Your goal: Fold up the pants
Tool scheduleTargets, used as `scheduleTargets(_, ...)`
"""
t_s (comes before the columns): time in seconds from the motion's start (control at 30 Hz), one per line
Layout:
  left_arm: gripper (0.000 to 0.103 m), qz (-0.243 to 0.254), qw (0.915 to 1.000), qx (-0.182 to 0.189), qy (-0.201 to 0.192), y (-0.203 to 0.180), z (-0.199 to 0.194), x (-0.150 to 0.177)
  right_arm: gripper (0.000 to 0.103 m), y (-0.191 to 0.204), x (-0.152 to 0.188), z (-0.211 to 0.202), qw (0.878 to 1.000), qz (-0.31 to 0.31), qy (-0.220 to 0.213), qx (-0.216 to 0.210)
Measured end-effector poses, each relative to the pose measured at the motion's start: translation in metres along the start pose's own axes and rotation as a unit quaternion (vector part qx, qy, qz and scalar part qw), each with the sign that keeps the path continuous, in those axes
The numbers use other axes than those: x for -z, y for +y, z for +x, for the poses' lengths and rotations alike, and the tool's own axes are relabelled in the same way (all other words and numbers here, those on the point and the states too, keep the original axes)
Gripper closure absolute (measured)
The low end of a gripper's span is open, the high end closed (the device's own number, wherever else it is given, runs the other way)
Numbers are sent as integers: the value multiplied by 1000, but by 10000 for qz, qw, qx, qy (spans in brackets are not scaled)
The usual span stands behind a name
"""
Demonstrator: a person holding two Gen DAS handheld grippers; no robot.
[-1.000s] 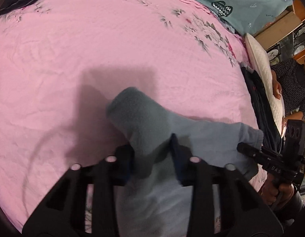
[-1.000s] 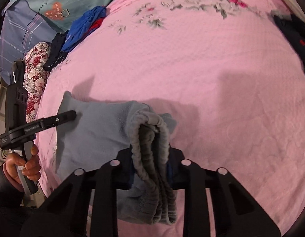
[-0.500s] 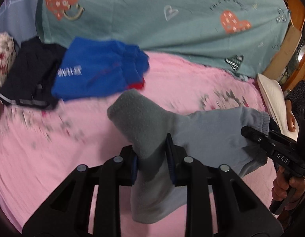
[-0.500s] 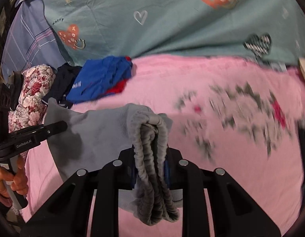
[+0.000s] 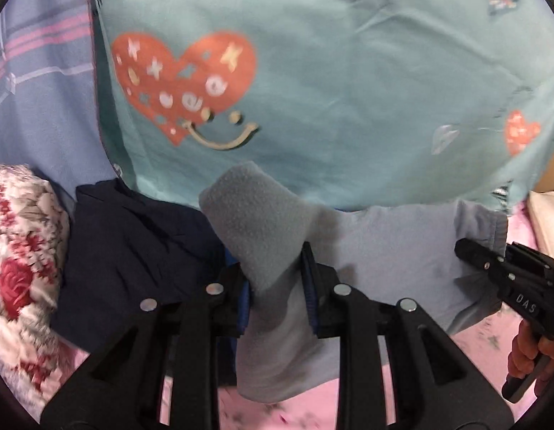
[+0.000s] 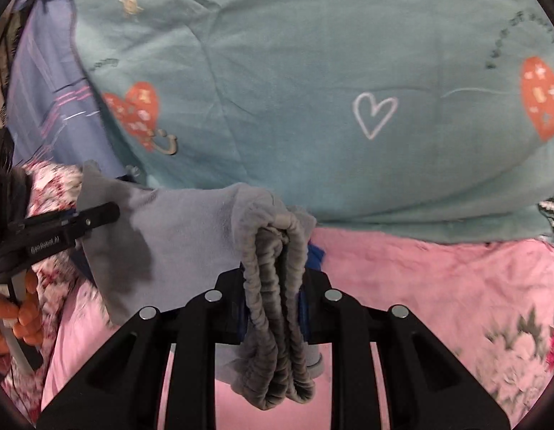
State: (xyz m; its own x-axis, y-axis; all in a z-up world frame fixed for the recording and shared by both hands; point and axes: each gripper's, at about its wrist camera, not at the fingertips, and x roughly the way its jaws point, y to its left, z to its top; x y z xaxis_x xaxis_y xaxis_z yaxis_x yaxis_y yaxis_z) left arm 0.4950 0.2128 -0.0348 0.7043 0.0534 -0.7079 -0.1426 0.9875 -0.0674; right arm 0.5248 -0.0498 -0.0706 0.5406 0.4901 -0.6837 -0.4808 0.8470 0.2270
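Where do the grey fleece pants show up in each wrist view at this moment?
Left wrist view: the grey fleece pants run from lower centre, pinched in the left gripper, to the right edge.
Right wrist view: the pants stretch from centre to the left edge, with the gathered waistband clamped in the right gripper.
Shared landmark: the teal sheet with red hearts behind.

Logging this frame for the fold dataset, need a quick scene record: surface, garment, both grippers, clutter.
surface: pink bedspread, teal sheet behind
garment: grey pants, lifted off the bedspread, stretched between both grippers
left gripper: shut on fleece edge of pants
right gripper: shut on gathered waistband of pants
clutter: dark garment and floral pillow to the left
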Motion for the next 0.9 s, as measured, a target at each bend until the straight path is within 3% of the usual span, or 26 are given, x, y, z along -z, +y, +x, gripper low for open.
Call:
scheduleTargets(0.1,76,8,9996,-169,211,9,41,6,81,-5,-2,45,9993,139,308,168)
scheduleTargets(0.2,64,2,9990,-350,281,15,65,10,75,-13,8,78,9970,198,593,463)
scheduleTargets(0.23,53,-17,9986,-448,285,17,71,11,74,-16,10,83,9966,237,643,468)
scheduleTargets(0.27,42,-15,9981,-574,241,20,76,11,63,-20,11,86,9963,262,678,459)
scheduleTargets(0.3,37,-14,9977,-640,210,21,79,11,47,-23,11,85,9962,240,675,488)
scheduleTargets(0.33,28,-35,9976,-660,203,25,80,10,40,-26,9,83,9957,175,693,589)
scheduleTargets(0.4,26,-126,9981,-591,145,33,71,7,38,-32,5,69,9958,135,717,550)
scheduleTargets(0.43,27,-159,9972,-726,23,35,62,6,38,-34,2,57,9962,151,614,607)
scheduleTargets(0.5,27,-191,9944,-950,-411,35,33,3,37,-28,-3,20,9980,164,48,604)
scheduleTargets(0.6,27,-28,9968,-530,-598,14,14,6,38,-4,-3,-1,9992,-58,-389,-10)
scheduleTargets(0.67,27,70,9995,-138,-282,0,28,17,45,10,6,23,9993,-121,-33,-349)
scheduleTargets(0.77,25,-1,9987,-229,458,-3,74,37,47,9,25,80,9966,19,788,-244)
scheduleTargets(0.8,24,-58,9976,-206,659,1,88,42,47,10,31,90,9961,-47,865,-182)
scheduleTargets(0.9,22,-274,9973,-306,608,8,63,36,45,29,23,65,9954,-336,895,-60)
